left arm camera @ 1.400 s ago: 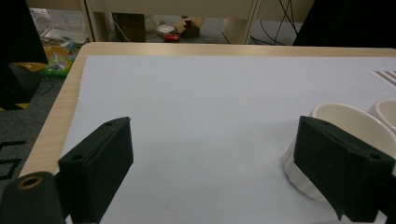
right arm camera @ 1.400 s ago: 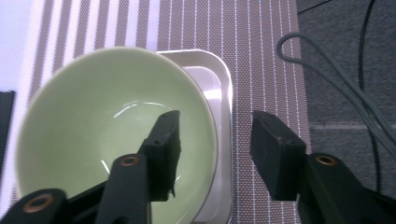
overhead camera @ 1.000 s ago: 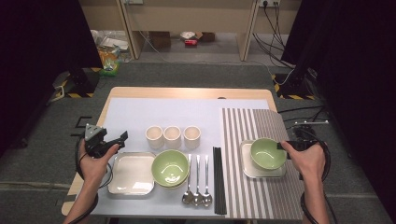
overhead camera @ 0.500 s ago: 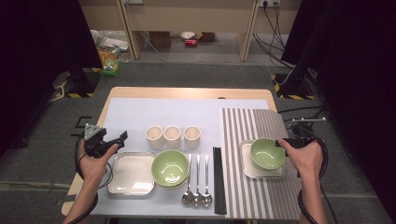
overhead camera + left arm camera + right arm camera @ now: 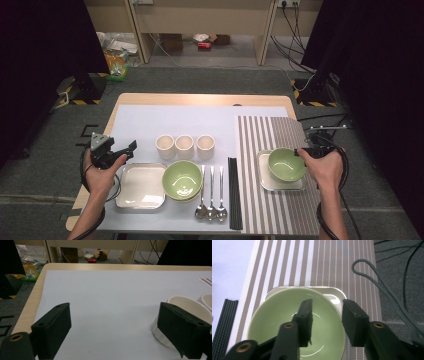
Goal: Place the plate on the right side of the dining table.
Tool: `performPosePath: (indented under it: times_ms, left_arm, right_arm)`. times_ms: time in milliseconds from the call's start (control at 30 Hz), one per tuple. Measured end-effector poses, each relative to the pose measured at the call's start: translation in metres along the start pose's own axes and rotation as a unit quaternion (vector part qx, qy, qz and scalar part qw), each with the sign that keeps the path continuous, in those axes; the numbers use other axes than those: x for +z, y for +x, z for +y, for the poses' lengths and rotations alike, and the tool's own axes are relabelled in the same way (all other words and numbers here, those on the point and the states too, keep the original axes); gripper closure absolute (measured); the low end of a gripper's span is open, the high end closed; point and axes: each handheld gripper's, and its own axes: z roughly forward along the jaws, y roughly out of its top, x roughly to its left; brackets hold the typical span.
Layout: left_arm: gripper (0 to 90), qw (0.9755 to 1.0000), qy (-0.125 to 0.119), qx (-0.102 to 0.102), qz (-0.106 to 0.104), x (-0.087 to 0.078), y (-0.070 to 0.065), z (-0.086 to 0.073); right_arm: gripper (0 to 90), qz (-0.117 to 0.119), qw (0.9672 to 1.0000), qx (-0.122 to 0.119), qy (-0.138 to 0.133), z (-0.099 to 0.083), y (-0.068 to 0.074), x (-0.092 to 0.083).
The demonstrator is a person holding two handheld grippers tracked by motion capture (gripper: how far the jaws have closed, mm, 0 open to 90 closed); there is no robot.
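Right gripper [image 5: 325, 315] sits over the near-right rim of the pale green glazed ceramic bowl [image 5: 287, 322], one jaw inside the basin, the other outside the wall, the rim passing between them. Its jaws have just been closing on that rim and now stand about half open; in the right gripper view a gap still shows on each side of the wall, so the pads do not look seated yet and nothing is held. The bowl rests directly below the jaws on a square cream ceramic plate [image 5: 337, 293], itself on the brown-and-white striped woven placemat [image 5: 312, 262] that runs ahead of the gripper. Judgement: the step is taking the bowl by its rim. To do it well, finish the close squarely across the wall, pads low enough past the lip that the glaze cannot slide out, then test the hold before lifting; a glazed rim pinched at one point will want to swing, so keep the wrist level and lift straight up, clear of the plate, without dragging it. Black chopsticks [image 5: 223, 325] lie off to the jaws' left, well apart. Left gripper [image 5: 120, 150] hovers with jaws wide open and empty above the pale blue table mat [image 5: 105, 290]; a cream ceramic cup [image 5: 185, 307] stands just beside its right jaw.
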Motion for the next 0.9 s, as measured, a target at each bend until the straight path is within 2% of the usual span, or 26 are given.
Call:
performPosePath:
  times_ms: [100,333,633,900]
  left_arm:
    - [11.0,1.0,0.0,0.0,0.0,0.0,0.0,0.0]
    - [11.0,1.0,0.0,0.0,0.0,0.0,0.0,0.0]
    - [11.1,1.0,-0.001,0.0,0.0,0.0,0.001,0.0]
    - [11.1,1.0,-0.001,-0.001,0.001,-0.001,0.001,0.0]
  right_arm:
    - [68.2,-0.002,0.9999,-0.01,-0.008,0.001,0.002,0.0]
    - [75.0,0.005,0.9999,-0.013,-0.006,0.001,0.009,0.003]
    - [80.9,0.015,0.9997,-0.018,-0.009,0.004,0.021,0.005]
    - [82.7,0.019,0.9995,-0.021,-0.011,0.006,0.029,0.006]
